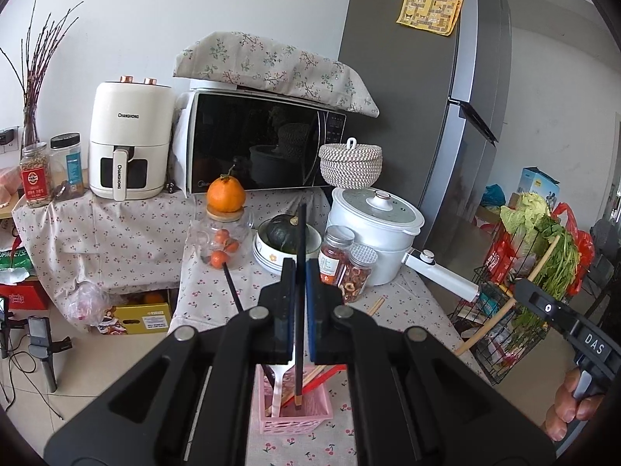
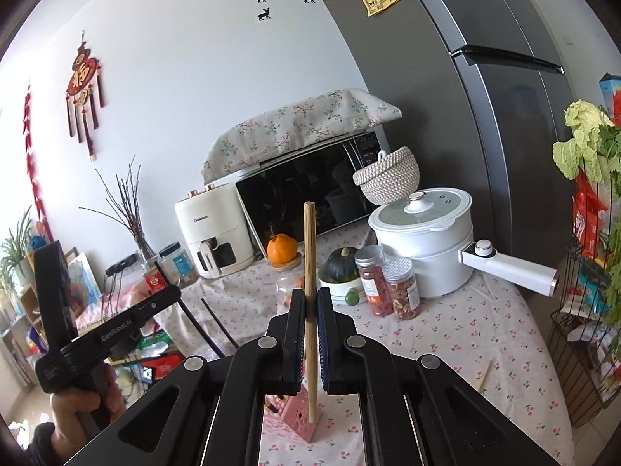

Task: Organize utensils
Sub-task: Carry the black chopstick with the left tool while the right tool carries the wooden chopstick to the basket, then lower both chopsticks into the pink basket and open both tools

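Observation:
In the left wrist view my left gripper [image 1: 299, 270] is shut on a black chopstick [image 1: 301, 233] held upright. Its lower tip hangs inside the pink basket [image 1: 310, 417], beside a white spoon handle [image 1: 278, 384] and some wooden chopsticks. A second black chopstick [image 1: 233, 287] slants at the table's left edge. In the right wrist view my right gripper [image 2: 310, 296] is shut on a pale wooden chopstick [image 2: 309, 240], also upright, its lower end over a corner of the pink basket [image 2: 297, 415]. A loose wooden chopstick [image 2: 485, 376] lies on the tablecloth.
Behind the basket stand two spice jars [image 1: 345, 262], a pumpkin in a bowl [image 1: 285, 233], a glass jar of oranges [image 1: 225, 240] and a white pot [image 1: 374, 233] with a long handle. A microwave [image 1: 264, 139], air fryer [image 1: 128, 143], fridge and a wire vegetable rack [image 1: 516, 303] surround the table.

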{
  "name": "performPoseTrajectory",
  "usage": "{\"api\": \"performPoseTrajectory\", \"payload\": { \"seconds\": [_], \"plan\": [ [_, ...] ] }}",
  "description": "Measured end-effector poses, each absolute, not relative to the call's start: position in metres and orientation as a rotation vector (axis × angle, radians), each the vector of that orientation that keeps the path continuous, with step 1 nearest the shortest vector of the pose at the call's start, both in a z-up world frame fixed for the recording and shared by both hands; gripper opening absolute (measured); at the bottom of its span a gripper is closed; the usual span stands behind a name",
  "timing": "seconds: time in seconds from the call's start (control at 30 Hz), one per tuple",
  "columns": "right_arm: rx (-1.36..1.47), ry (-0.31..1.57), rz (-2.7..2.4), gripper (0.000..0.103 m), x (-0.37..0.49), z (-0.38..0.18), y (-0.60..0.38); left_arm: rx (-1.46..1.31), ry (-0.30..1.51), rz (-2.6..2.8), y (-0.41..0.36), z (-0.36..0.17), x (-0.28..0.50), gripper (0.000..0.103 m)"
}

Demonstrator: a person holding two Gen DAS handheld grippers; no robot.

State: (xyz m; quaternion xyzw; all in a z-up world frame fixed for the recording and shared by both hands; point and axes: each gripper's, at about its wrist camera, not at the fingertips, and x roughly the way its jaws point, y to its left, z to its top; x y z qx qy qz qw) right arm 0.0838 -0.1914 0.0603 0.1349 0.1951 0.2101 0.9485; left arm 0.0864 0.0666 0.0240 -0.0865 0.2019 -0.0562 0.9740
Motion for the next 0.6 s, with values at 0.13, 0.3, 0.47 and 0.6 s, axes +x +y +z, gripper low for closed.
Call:
{"api": "performPoseTrajectory", "payload": {
  "seconds": [0.13,0.3,0.47,0.6],
  "plan": [
    [0.282,0.405,0.437,0.006,0.087,0.058,-0.187,-0.136,0.462,-0.119,0.06,0.014,0.099,0.006],
    [0.275,0.422,0.448,0.006,0.09,0.054,-0.181,-0.148,0.557,-0.124,0.058,-0.005,0.116,0.006],
    [0.275,0.437,0.455,0.006,0.092,0.05,-0.179,-0.168,0.562,-0.13,0.058,-0.013,0.124,0.006],
    [0.279,0.449,0.461,0.006,0.095,0.047,-0.177,-0.18,0.564,-0.133,0.061,-0.01,0.122,0.039]
  ]
}}
